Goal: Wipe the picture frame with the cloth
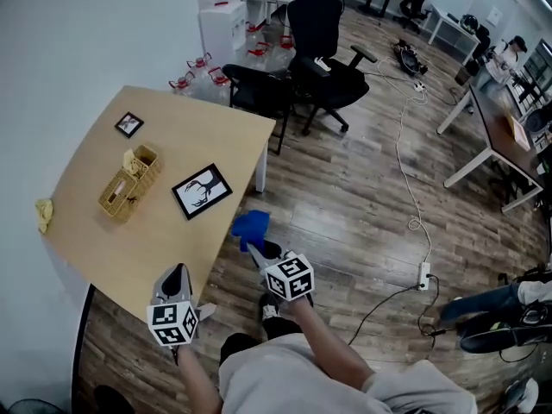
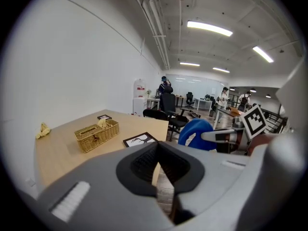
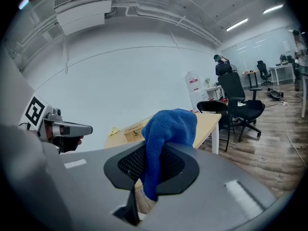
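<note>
A black picture frame with a deer print lies flat on the wooden table, also seen in the left gripper view. My right gripper is shut on a blue cloth, held over the floor just off the table's near corner. That cloth hangs pinched between the jaws in the right gripper view. My left gripper is shut and empty above the table's near edge; its jaws meet with nothing between them.
A wicker basket stands left of the frame. A small black frame lies at the table's far side, a yellow crumpled thing at its left edge. Office chairs stand beyond the table. A white cable runs over the floor.
</note>
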Action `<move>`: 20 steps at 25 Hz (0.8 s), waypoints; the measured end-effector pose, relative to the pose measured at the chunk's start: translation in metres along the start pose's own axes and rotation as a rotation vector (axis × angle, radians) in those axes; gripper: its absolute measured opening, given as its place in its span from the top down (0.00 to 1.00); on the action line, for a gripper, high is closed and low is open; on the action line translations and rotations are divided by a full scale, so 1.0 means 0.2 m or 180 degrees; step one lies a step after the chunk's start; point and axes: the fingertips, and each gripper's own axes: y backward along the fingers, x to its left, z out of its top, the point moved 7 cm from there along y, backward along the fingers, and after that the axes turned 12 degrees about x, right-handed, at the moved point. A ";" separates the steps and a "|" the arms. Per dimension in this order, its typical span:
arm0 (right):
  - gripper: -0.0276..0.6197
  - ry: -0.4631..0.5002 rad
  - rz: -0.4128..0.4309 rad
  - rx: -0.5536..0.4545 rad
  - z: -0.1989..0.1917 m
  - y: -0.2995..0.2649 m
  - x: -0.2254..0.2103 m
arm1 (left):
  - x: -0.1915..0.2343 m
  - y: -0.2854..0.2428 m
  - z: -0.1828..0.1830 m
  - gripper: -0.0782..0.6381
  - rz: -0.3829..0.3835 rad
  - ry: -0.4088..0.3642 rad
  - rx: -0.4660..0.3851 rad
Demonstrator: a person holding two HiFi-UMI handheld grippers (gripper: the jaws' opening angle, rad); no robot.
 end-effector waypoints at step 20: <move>0.88 -0.0001 -0.0036 0.0137 0.18 -0.24 -0.37 | 0.11 -0.48 0.30 0.82 -0.0052 -0.0094 0.0099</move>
